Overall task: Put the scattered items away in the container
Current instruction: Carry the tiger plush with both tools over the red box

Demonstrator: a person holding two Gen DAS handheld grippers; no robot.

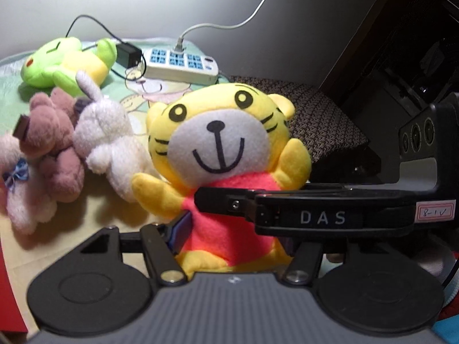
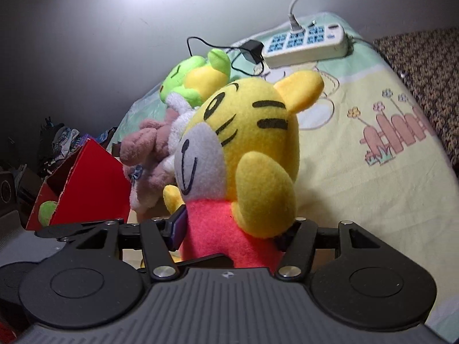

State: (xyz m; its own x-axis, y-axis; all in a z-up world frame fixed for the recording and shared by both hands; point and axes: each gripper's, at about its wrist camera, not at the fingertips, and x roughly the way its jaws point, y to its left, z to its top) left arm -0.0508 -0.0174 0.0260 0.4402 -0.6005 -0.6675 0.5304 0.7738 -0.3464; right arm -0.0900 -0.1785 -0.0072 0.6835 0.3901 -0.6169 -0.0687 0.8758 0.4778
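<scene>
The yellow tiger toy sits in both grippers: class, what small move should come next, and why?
Probably carry the yellow tiger toy sideways toward the red box. Both the left gripper and right gripper clamp its red body, and the box stands open beside it.

left gripper (image 1: 229, 235): black linkages | silver screws | grey ribbed body | purple pads

Plush pile (image 1: 71, 143) left, power strip (image 1: 180, 64) behind, blanket (image 2: 358, 177) bare right.
</scene>
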